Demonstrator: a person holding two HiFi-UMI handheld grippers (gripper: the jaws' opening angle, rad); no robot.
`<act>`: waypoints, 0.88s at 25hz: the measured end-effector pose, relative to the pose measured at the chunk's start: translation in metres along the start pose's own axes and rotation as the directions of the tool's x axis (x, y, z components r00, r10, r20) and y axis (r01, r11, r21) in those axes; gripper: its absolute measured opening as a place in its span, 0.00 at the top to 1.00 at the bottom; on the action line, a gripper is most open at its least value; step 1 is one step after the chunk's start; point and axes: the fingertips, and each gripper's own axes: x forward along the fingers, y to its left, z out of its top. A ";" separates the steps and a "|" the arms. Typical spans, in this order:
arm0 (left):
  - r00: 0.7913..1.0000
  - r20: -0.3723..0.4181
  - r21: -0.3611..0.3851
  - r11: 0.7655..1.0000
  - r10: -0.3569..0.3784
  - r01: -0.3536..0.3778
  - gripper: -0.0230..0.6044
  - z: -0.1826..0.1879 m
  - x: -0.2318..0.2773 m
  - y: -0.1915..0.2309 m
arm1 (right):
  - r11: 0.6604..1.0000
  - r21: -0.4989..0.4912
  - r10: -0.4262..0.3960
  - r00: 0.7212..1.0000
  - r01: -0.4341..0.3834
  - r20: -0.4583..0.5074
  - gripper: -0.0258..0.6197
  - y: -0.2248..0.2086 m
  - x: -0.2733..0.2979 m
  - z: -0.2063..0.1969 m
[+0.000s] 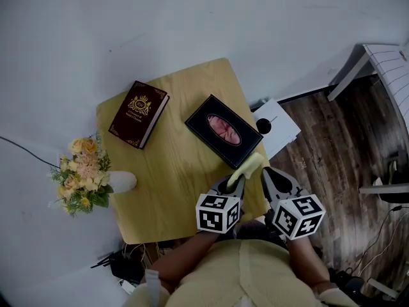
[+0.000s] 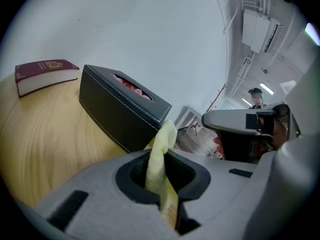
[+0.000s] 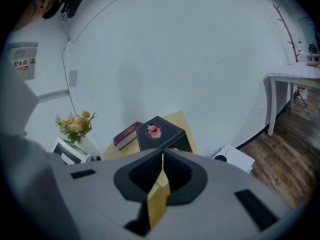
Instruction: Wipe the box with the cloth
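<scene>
Left tool (image 2: 159,171) clamped on crumpled pale-yellow cloth (image 2: 163,143), just beside near corner of box. Right tool (image 3: 161,176) closed, empty. Black stitched box (image 1: 223,130), oval opening showing pink, on wooden surface (image 1: 172,168). Beyond: maroon book (image 1: 138,114), gilt lettering unreadable.

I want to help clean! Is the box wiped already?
Done: the left claw is shut on the yellow cloth. In hand: the cloth's tip is by a corner of the black box. Left: probably all the wiping; the right claw is shut and empty.
</scene>
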 end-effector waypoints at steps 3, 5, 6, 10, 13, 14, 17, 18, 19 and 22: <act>1.000 -0.006 0.019 1.000 -0.003 0.003 0.91 -0.003 -0.007 0.005 | 1.000 -0.001 0.000 1.000 0.000 -0.002 0.91 0.004 0.000 -0.003; 1.000 -0.009 0.034 0.999 -0.006 0.006 0.91 -0.005 -0.013 0.009 | 1.000 -0.002 0.001 1.000 -0.001 -0.002 0.91 0.007 0.001 -0.004; 1.000 -0.012 0.044 0.999 -0.010 0.011 0.91 -0.005 -0.016 0.010 | 1.000 -0.003 0.003 1.000 -0.003 -0.002 0.91 0.008 0.002 -0.004; 0.999 -0.023 0.092 0.995 -0.028 0.030 0.91 -0.006 -0.029 0.014 | 1.000 -0.010 0.011 1.000 -0.011 -0.001 0.91 0.017 0.003 -0.004; 0.999 -0.027 0.139 0.990 -0.031 0.034 0.91 -0.004 -0.038 0.017 | 1.000 -0.013 0.012 1.000 -0.012 0.000 0.91 0.022 0.003 -0.004; 0.999 -0.031 0.155 0.987 -0.033 0.037 0.91 -0.004 -0.040 0.019 | 1.000 -0.014 0.011 1.000 -0.011 0.001 0.91 0.023 0.003 -0.005; 0.998 -0.045 0.198 0.979 -0.034 0.042 0.91 -0.004 -0.048 0.025 | 1.000 -0.016 0.008 1.000 -0.008 0.004 0.91 0.028 0.002 -0.005; 0.998 -0.046 0.211 0.976 -0.034 0.043 0.91 -0.003 -0.051 0.027 | 1.000 -0.017 0.008 1.000 -0.008 0.005 0.91 0.030 0.002 -0.006; 0.998 -0.046 0.223 0.974 -0.035 0.044 0.91 -0.003 -0.054 0.029 | 1.000 -0.018 0.008 1.000 -0.007 0.007 0.91 0.032 0.002 -0.005; 0.998 -0.039 0.244 0.968 -0.045 0.053 0.91 0.001 -0.065 0.035 | 1.000 -0.024 0.013 1.000 -0.013 0.015 0.91 0.044 0.006 -0.004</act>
